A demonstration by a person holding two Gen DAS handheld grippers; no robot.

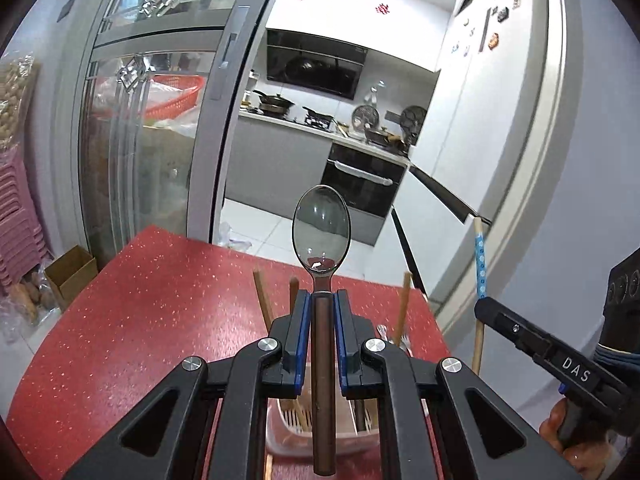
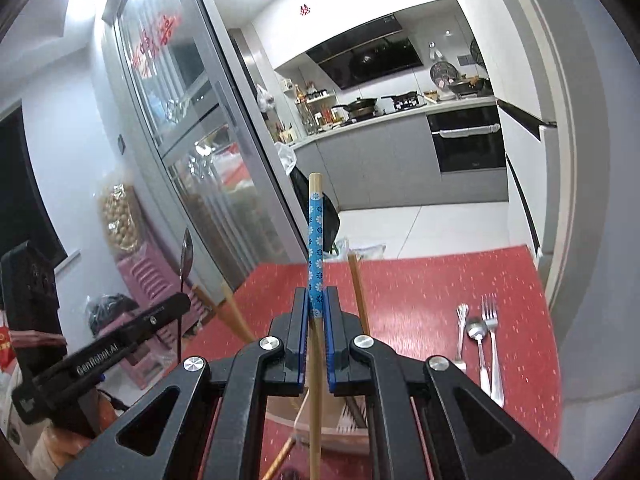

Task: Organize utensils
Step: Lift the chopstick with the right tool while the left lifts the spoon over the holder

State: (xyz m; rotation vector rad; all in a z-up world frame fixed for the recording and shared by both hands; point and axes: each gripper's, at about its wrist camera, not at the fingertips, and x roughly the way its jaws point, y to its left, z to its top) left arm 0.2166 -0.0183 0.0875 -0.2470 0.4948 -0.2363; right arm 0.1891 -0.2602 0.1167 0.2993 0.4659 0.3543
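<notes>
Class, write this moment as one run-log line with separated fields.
left gripper: shut on spoon | right gripper: shut on chopstick | holder: below

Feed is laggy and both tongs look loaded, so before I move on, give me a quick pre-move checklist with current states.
1. Left tongs shut on the spoon handle: ok.
2. Right tongs shut on the blue-patterned chopstick: ok.
3. Spoon upright, bowl up: ok.
4. Utensil holder below both tongs: ok, though mostly hidden.
5. Free slot in holder: cannot tell.
6. Forks and spoon left on the red table: not ok, unsorted.
</notes>
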